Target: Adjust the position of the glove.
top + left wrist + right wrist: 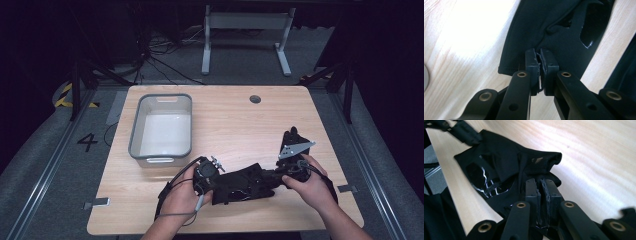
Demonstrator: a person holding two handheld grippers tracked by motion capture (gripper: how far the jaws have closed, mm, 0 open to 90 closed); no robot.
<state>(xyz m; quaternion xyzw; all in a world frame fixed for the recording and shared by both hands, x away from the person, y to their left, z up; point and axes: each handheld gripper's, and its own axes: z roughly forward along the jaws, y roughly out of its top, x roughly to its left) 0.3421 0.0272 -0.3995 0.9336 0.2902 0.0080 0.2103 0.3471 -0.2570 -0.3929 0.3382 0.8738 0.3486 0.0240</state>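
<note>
A black cloth garment (243, 182) with a glossy black print lies near the front edge of the wooden table (230, 120), stretched between both hands. My left gripper (212, 177) is shut on the cloth's left end; in the left gripper view its jaws pinch a fold of the black cloth (544, 32) with the gripper (540, 62) tight together. My right gripper (280, 174) is shut on the cloth's right end; in the right gripper view the gripper (541, 188) clamps a bunched edge of the black cloth (506, 157), whose shiny print shows to the left.
A grey rectangular bin (162, 127) stands empty at the table's left, just behind the left hand. A small round grommet (255, 99) sits near the table's far edge. Cables and a white table frame (245, 30) lie on the floor beyond.
</note>
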